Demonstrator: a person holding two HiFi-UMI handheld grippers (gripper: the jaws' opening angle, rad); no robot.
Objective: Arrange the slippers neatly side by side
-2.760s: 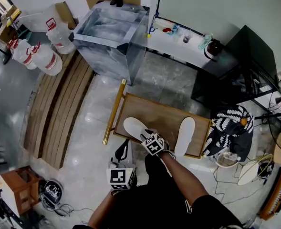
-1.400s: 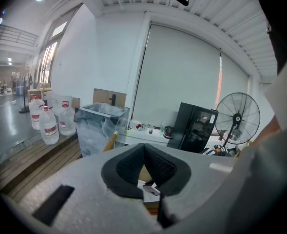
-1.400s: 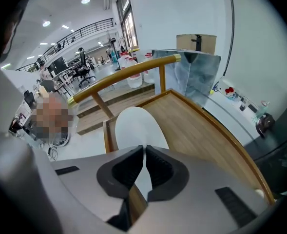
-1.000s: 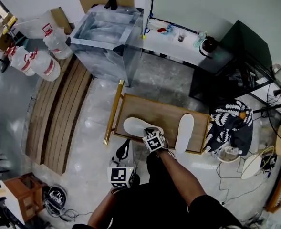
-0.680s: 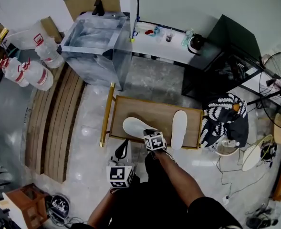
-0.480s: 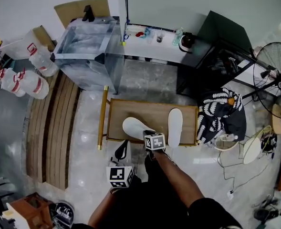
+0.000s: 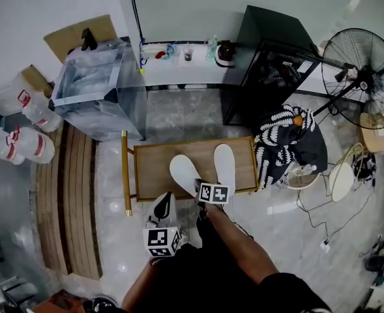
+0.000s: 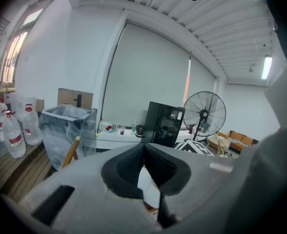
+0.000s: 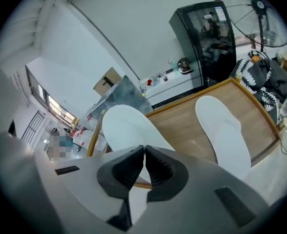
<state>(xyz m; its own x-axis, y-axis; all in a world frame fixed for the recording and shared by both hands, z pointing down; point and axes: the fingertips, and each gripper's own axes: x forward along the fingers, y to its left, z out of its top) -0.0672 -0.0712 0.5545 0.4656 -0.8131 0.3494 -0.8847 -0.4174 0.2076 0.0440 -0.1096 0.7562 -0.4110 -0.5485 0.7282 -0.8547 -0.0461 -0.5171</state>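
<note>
Black sleeve and bare forearm (image 7: 236, 243) ran from the bottom edge of the head view up to its centre, ending at the right gripper (image 9: 144, 150) by the near edge of the low wooden table (image 7: 154, 168). Its jaws were pinched almost together on the heel edge of the left slipper (image 7: 182, 171). The left gripper (image 8: 144, 147) hung lower and further left, close to the person's body and off the table, its jaws closed on nothing.

Both slippers were plain white and lay on the tabletop in the middle of the frame. The left slipper sat at an angle, toe toward the upper left and heel toward the lower right. The right slipper (image 7: 225, 163) lay straight, toe toward the top. Their heels were near each other and their toes further apart.

Compared with the earlier frames, the left slipper had shifted along the table toward the right slipper, so the gap between them was narrower. The head view had also swung, bringing a standing fan (image 7: 360, 60) into the upper right.
</note>
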